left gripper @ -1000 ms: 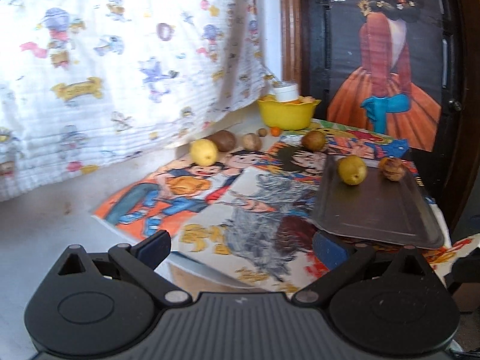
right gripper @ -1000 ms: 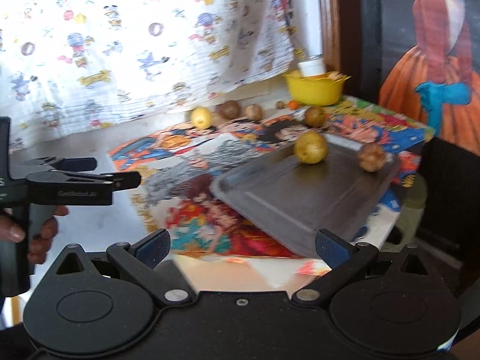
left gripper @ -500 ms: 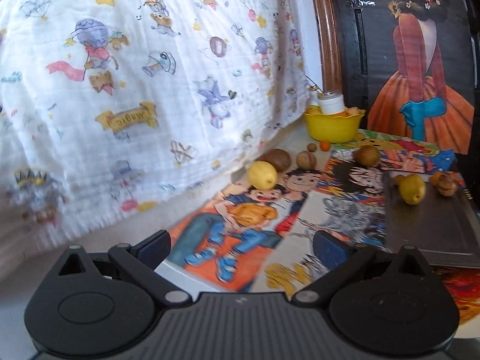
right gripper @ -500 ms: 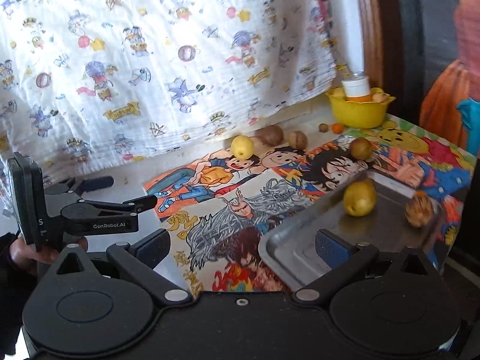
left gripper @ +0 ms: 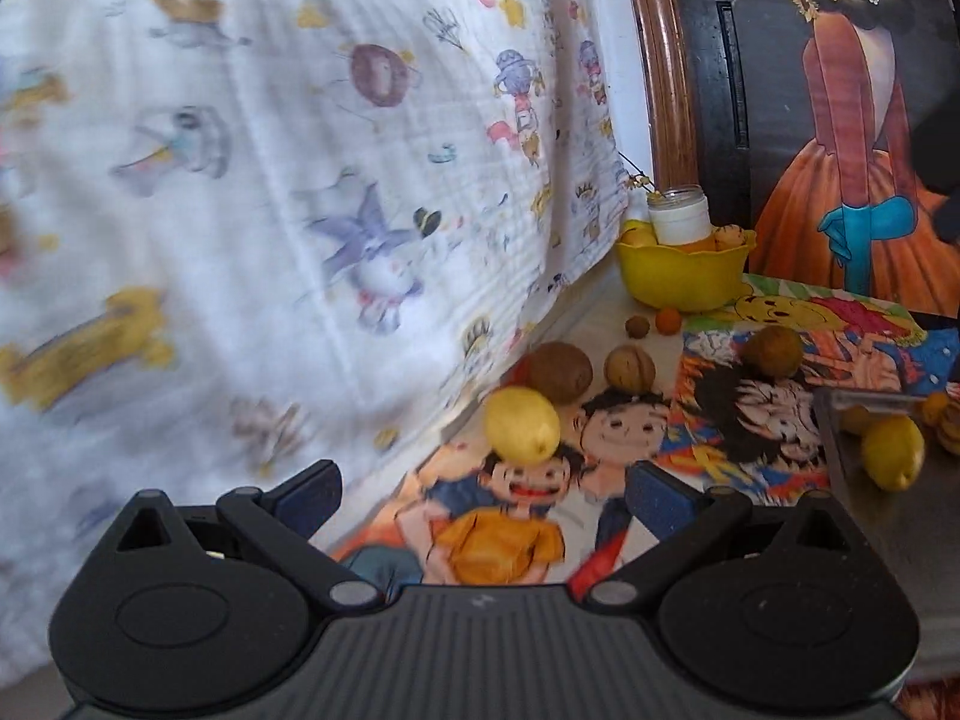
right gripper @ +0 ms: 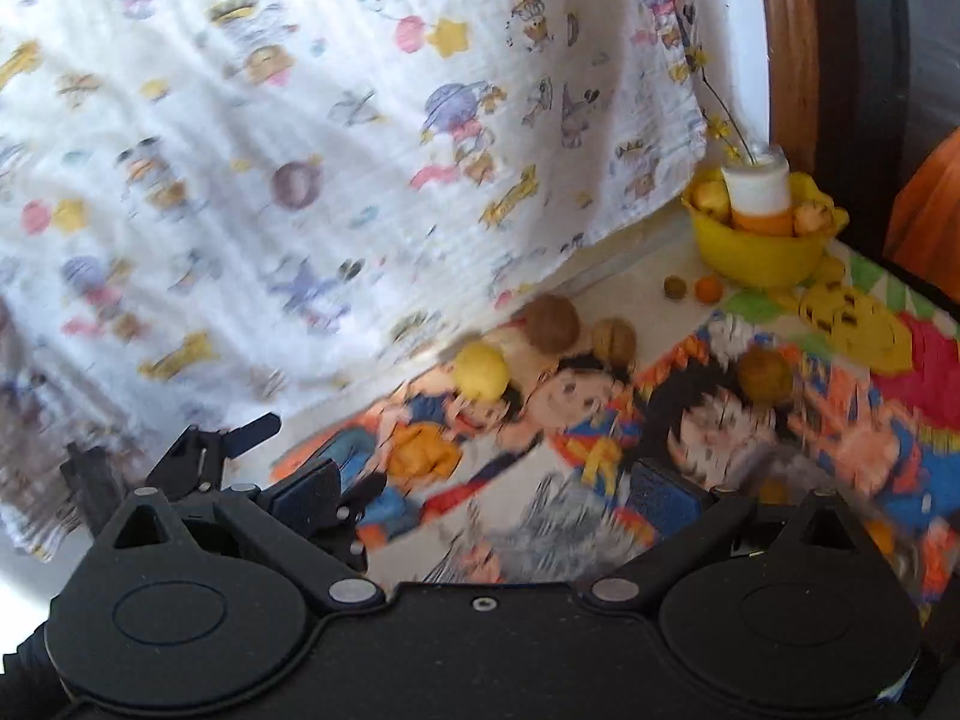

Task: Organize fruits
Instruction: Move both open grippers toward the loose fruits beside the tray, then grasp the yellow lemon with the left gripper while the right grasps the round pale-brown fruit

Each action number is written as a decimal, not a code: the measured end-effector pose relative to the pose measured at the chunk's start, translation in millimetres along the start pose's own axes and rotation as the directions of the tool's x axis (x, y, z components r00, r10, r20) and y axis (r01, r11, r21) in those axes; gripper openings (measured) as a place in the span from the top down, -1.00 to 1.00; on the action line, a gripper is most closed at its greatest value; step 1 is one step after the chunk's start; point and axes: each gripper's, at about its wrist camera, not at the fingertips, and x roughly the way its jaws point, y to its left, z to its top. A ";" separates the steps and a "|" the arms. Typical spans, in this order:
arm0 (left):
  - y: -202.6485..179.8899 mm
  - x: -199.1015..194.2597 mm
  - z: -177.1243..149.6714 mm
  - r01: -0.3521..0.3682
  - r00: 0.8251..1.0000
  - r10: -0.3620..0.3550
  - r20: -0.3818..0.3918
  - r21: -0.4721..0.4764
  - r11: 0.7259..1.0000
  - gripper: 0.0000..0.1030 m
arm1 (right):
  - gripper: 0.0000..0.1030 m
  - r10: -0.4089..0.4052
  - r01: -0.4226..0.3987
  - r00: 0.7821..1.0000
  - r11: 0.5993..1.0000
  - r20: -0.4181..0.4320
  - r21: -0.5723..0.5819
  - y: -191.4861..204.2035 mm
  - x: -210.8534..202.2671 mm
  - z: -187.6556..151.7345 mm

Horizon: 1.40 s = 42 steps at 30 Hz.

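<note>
Left gripper [left gripper: 483, 489], jaws spread and empty, has swung off the tray [left gripper: 870, 468] toward the lemon [left gripper: 522, 425] — next pick, probably.

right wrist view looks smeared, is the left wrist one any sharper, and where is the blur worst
Left wrist view: sharper, lemon and yellow bowl crisp, only the patterned cloth smeared at the left. Right wrist view: motion blur throughout, worst on the cartoon mat near the jaws; the lemon is soft.
</note>
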 end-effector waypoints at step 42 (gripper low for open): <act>-42.1 147.6 15.8 -0.127 0.986 0.117 -0.115 -0.080 0.989 -0.90 | -0.42 -0.059 0.050 0.998 0.977 -0.035 -0.207 -114.4 243.4 29.8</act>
